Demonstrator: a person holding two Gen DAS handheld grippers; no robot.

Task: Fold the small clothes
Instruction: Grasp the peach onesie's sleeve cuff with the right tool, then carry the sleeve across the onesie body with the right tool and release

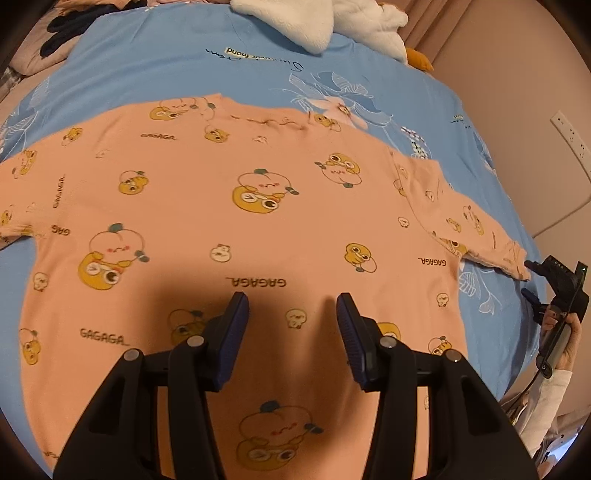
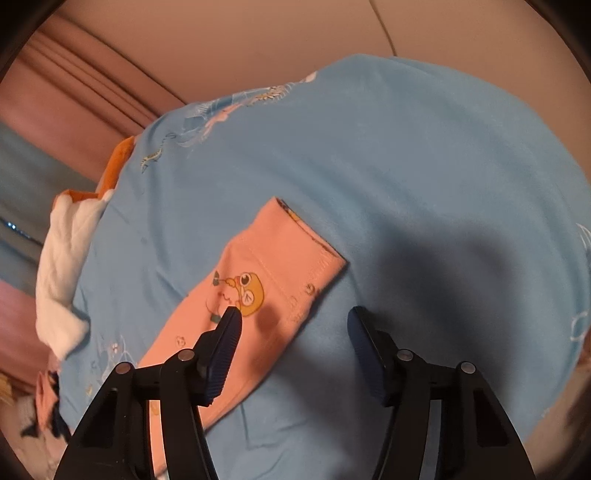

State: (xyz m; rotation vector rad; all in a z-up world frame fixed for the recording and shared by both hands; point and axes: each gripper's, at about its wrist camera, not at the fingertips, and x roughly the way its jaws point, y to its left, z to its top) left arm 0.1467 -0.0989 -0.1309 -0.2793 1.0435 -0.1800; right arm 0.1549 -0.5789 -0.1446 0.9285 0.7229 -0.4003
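A pink long-sleeved shirt (image 1: 258, 221) printed with yellow cartoon ducks lies spread flat on a blue bedsheet (image 1: 147, 66), neck at the far side. My left gripper (image 1: 291, 301) hovers open over the shirt's lower body, nothing between its blue pads. The shirt's right sleeve (image 1: 476, 229) stretches toward the bed's right edge, where my right gripper (image 1: 529, 280) sits just past the cuff in a person's hand. In the right wrist view that gripper (image 2: 294, 314) is open above the sleeve cuff (image 2: 280, 258), its left finger over the fabric and its right finger over the bare sheet (image 2: 406, 166).
A white fluffy toy (image 1: 295, 22) with an orange part (image 1: 419, 59) lies at the bed's far end, also seen as a white plush (image 2: 66, 258). Dark clothes (image 1: 59, 29) sit at the far left. A wall with a socket strip (image 1: 570, 134) runs along the right.
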